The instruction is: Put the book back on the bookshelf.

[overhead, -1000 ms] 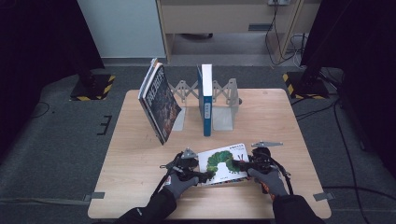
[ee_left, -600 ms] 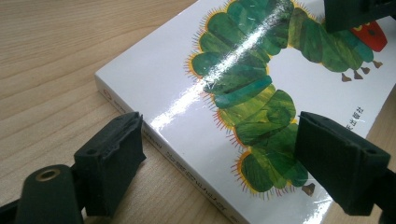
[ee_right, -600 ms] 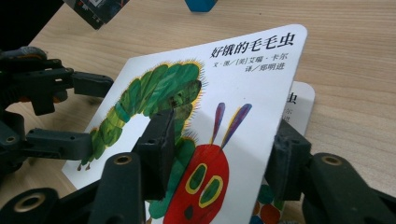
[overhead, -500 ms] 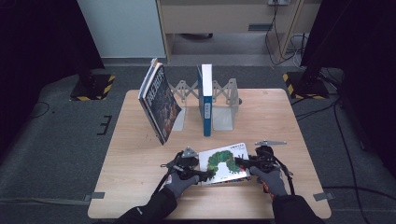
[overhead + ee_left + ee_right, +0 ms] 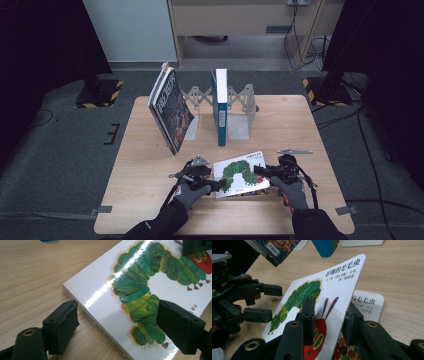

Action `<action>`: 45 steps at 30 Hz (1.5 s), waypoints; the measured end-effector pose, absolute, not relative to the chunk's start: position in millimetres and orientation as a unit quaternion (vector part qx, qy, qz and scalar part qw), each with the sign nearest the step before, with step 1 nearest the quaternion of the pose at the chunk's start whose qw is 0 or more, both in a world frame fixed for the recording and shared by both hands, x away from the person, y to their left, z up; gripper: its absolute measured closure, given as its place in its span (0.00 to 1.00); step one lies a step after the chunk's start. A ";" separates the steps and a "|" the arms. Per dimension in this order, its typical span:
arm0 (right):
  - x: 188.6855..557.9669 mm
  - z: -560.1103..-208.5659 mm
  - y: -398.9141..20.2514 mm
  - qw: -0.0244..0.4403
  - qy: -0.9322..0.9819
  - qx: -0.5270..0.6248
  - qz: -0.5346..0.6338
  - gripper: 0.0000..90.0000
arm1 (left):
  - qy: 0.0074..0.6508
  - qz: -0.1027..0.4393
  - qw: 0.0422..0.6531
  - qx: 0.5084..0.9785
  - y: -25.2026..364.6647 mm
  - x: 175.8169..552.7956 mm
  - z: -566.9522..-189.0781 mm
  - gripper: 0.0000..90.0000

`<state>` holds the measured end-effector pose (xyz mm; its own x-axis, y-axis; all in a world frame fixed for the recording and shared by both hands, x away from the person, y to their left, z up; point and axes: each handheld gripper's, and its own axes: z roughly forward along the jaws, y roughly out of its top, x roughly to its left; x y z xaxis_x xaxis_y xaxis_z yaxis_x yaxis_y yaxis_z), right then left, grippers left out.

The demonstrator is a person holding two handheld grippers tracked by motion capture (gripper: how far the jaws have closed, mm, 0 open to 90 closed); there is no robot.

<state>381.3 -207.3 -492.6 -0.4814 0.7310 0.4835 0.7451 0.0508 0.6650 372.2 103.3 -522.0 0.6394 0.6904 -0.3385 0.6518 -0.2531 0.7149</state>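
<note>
Left gripper – jaws spread wide astride the near-left corner of the caterpillar book, pads off it, palm-down hand low at the near edge of the table. Cover title reads 好餓的毛毛虫; book lies near-centre. Behind: bookend rack w/ blue book upright, dark book leaning at its left. Right gripper – jaws just closing, pinching the lifted front cover.

caterpillar book cut off at edges.

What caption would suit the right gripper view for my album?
Right gripper lifts the caterpillar book's front cover open, left gripper waiting beside it.
</note>
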 end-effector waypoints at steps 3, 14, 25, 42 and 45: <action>380.7 -490.3 -207.3 0.000 -0.729 -0.501 -0.467 0.76 | 0.424 0.021 0.441 0.791 103.4 372.3 -522.0 0.18; 377.9 -482.7 -209.8 0.007 -0.723 -0.484 -0.492 0.84 | 0.423 0.016 0.444 0.790 104.3 372.9 -521.8 0.18; 376.2 -476.6 -211.6 0.007 -0.727 -0.465 -0.505 0.86 | 0.424 0.013 0.448 0.787 104.6 373.1 -521.7 0.18; 373.3 -468.1 -215.7 0.015 -0.728 -0.443 -0.524 0.90 | 0.420 0.008 0.450 0.788 104.1 373.0 -522.4 0.17; 372.7 -465.7 -217.3 0.011 -0.726 -0.436 -0.532 0.91 | 0.421 0.005 0.451 0.787 103.7 372.8 -522.6 0.17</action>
